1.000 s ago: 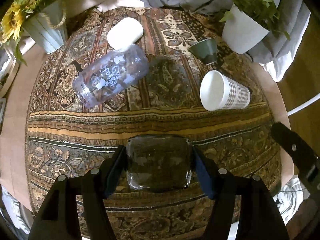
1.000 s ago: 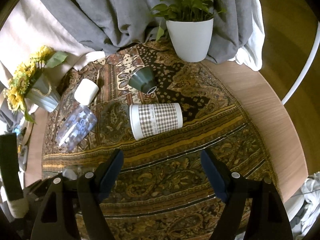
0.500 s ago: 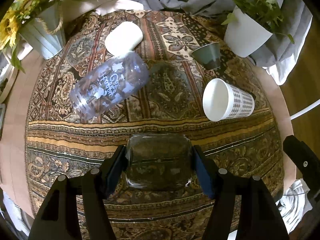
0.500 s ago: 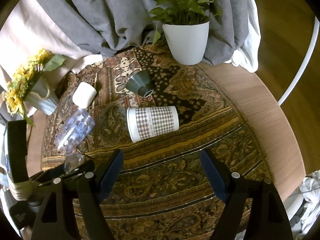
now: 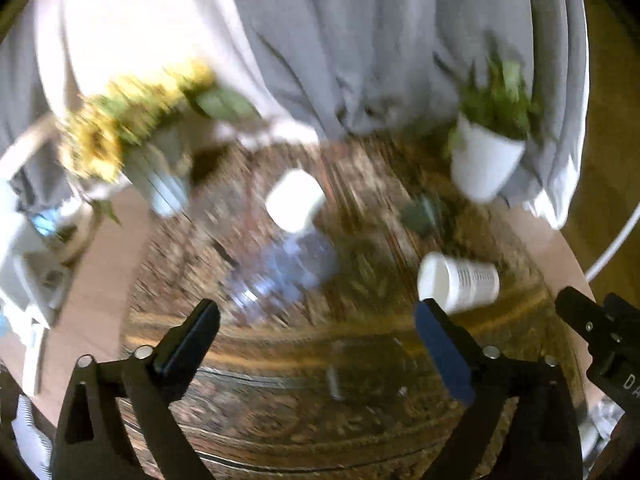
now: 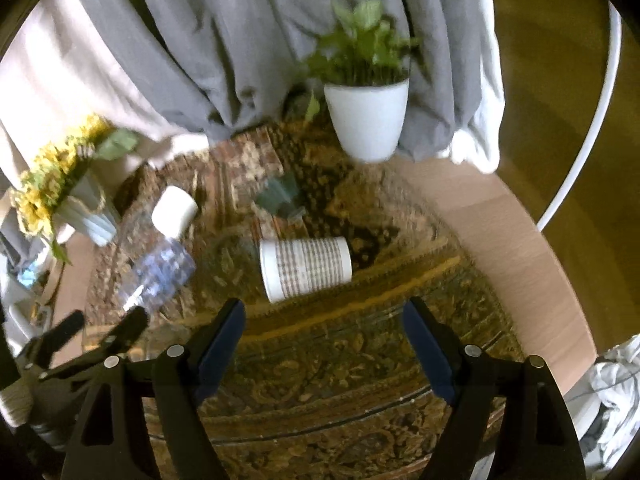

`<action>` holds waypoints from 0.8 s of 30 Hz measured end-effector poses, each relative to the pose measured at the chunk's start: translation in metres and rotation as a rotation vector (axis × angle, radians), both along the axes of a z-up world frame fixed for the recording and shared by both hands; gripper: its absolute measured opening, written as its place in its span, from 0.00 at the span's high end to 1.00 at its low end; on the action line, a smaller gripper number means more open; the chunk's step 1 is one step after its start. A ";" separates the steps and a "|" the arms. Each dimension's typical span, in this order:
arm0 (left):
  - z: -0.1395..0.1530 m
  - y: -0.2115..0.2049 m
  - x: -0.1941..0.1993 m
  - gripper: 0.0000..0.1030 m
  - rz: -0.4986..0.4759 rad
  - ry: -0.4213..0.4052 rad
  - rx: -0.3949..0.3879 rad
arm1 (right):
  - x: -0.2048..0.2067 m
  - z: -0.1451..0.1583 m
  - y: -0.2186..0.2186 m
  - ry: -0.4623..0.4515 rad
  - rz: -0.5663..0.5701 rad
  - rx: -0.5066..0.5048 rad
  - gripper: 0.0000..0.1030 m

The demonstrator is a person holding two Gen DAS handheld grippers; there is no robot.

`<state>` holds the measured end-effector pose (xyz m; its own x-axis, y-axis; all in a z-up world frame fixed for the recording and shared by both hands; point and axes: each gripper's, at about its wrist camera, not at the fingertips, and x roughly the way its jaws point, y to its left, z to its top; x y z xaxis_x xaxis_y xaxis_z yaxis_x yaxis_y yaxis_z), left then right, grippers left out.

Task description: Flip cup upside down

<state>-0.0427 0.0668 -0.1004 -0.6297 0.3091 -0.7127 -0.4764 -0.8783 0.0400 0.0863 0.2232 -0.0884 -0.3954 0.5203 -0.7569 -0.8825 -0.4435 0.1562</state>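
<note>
Left wrist view shows the left gripper (image 5: 316, 320) wide apart, holding nothing. Faint glass glints (image 5: 334, 380) lie just below; too blurry to tell if that is the cup. The right gripper (image 6: 322, 318) is spread too. Ahead, a checked paper cup (image 6: 306, 268) lies sideways, maybe needing flipping.

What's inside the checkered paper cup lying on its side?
The checkered white paper cup lies on the patterned brown tablecloth, mouth open sideways. Only a plain white interior shows; its far bottom is too blurred to tell.
</note>
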 end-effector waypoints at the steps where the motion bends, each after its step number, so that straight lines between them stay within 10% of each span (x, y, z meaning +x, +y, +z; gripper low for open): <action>1: 0.007 -0.005 0.002 0.00 0.011 0.030 0.010 | -0.001 0.006 -0.004 0.014 0.002 0.023 0.12; 24: 0.080 -0.105 0.031 0.00 0.179 0.310 0.167 | -0.028 0.083 -0.090 0.171 0.119 0.355 0.05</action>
<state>-0.0118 -0.0379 -0.0202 -0.8617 0.2708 -0.4290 -0.3031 -0.9529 0.0073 0.0582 0.1335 -0.0055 -0.5736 0.6800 -0.4567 -0.7961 -0.5941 0.1153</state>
